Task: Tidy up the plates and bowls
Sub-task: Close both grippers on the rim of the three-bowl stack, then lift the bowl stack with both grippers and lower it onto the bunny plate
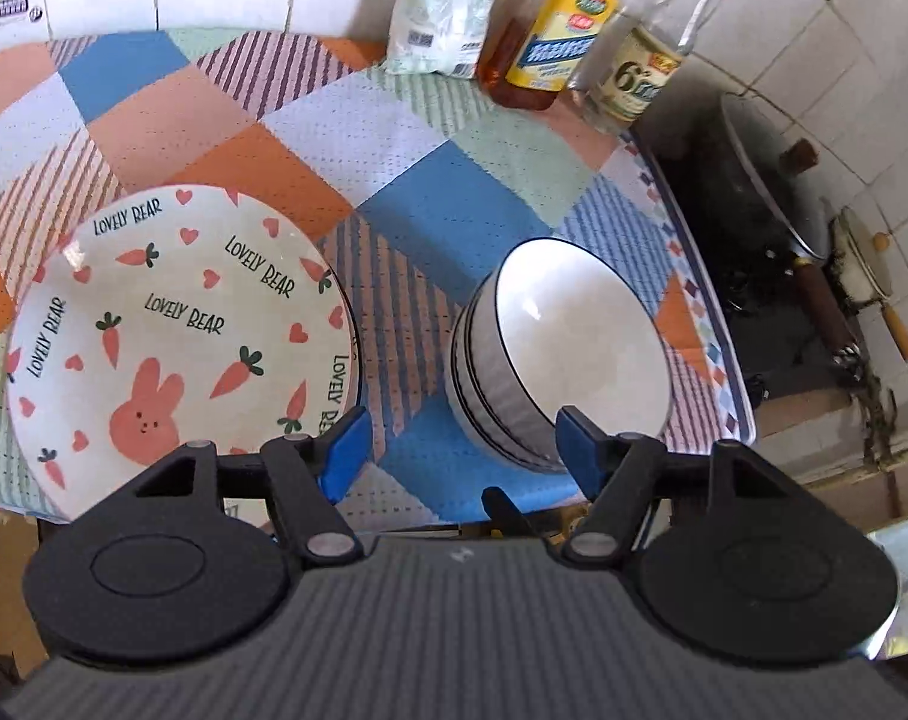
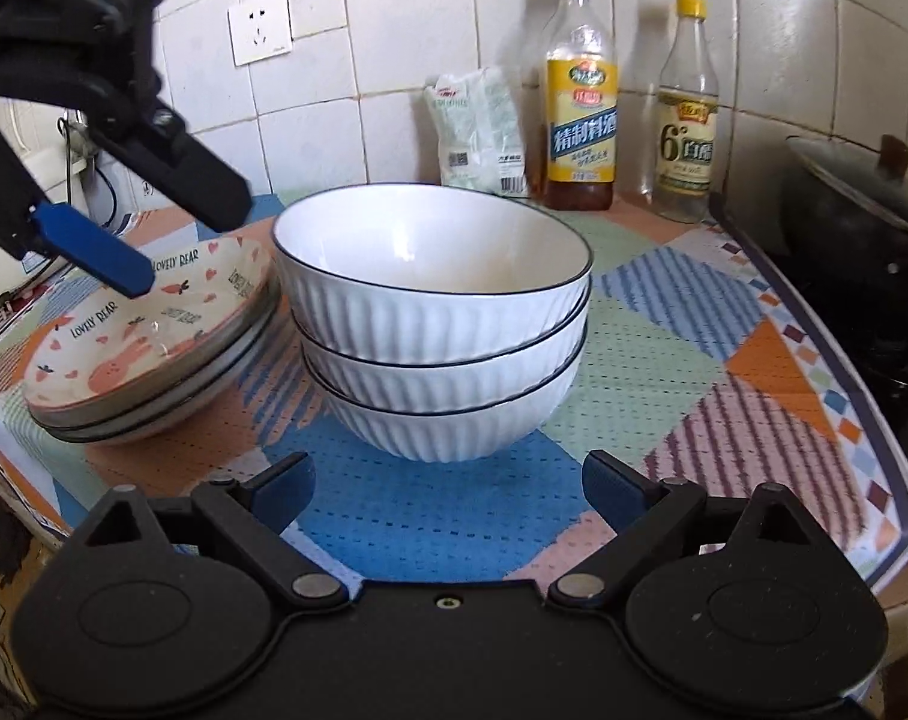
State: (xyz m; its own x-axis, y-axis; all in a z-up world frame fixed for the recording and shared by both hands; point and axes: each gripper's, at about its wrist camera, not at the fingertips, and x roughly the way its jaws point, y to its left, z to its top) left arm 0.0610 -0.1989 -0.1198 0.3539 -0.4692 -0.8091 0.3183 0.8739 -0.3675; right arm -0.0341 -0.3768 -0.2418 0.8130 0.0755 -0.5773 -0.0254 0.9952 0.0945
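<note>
done: carrot-print plates (image 2: 147, 354) stacked, ribbed white bowls (image 2: 435, 348) nested on bench | left gripper (image 1: 460, 447) spread, empty | right gripper (image 2: 447, 489) spread, empty | left: apparently nothing

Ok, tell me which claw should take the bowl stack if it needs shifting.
Probably the right claw: it sits open, low and squarely facing the bowl stack. The left claw is open too, but hangs over the plates.
</note>
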